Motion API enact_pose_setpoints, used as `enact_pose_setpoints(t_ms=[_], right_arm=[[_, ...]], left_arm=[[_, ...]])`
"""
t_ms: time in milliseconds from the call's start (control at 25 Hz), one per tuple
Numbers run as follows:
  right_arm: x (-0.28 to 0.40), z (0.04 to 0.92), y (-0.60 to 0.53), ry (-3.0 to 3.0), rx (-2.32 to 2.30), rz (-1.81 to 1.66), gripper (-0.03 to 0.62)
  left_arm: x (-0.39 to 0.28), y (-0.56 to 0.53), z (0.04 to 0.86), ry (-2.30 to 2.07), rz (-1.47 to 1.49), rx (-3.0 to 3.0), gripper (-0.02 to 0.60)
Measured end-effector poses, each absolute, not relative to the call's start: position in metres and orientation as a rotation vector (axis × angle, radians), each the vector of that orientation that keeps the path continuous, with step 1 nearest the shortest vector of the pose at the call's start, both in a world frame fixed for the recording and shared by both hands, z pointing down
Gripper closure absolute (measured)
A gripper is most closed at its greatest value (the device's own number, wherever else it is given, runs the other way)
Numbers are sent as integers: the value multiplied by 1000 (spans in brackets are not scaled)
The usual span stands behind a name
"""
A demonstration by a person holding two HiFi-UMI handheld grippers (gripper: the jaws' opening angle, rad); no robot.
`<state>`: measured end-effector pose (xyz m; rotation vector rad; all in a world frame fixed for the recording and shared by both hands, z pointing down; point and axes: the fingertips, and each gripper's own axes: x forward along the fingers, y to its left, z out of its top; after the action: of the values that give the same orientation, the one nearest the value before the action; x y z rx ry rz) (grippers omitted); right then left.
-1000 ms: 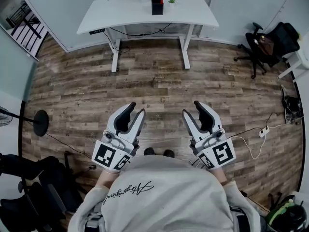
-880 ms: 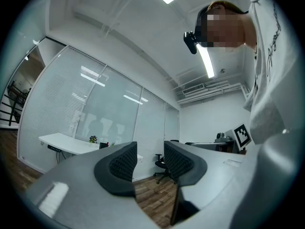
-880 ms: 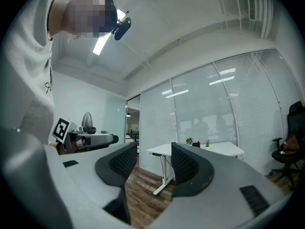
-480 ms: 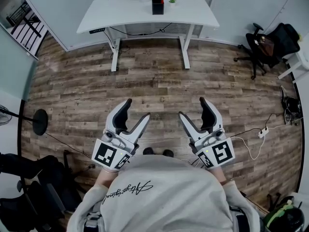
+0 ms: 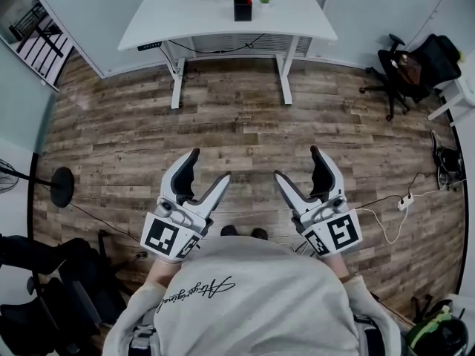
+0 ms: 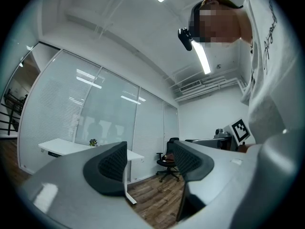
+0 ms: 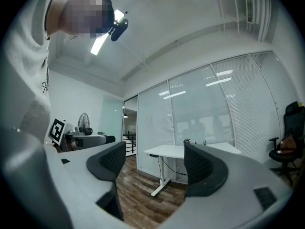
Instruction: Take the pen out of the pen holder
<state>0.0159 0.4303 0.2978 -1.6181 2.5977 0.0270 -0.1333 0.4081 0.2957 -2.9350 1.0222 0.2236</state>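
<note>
The wood floor [image 5: 245,124] spans the room. The white desk [image 5: 297,21] stands at the far wall, well apart from both grippers. On the left gripper [image 5: 209,165] and right gripper [image 5: 297,163], the jaws have just been opening and now stand wide with nothing between them. The black pen holder [image 5: 242,10] stands at the desk's rear centre; its contents are too small to make out.
</note>
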Motion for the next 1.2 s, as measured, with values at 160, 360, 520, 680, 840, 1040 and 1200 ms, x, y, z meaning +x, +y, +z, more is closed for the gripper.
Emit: enact_pose_setpoints(t_ms=[160, 360, 520, 680, 840, 1040, 1200], right_arm=[[12, 299, 431, 2592, -1623, 22, 227], [2, 303, 433, 2577, -1632, 2, 228], [-6, 308, 434, 2573, -1658, -17, 227], [-20, 310, 435, 2565, -1669, -4, 228], [-32, 312, 433, 2532, -1688, 18, 229], [-43, 309, 433, 2469, -1707, 28, 241], [-51, 310, 429, 2476, -1714, 22, 241]], left_arm=[[-139, 409, 296, 1033, 226, -2930, 285], [-154, 407, 298, 1044, 299, -2990, 285], [-169, 405, 300, 1062, 316, -2998, 285], [-184, 406, 305, 1045, 295, -2987, 285], [-194, 409, 311, 1007, 252, -2969, 285], [-213, 408, 315, 998, 225, -2960, 285], [-223, 401, 315, 1012, 229, -2956, 285]])
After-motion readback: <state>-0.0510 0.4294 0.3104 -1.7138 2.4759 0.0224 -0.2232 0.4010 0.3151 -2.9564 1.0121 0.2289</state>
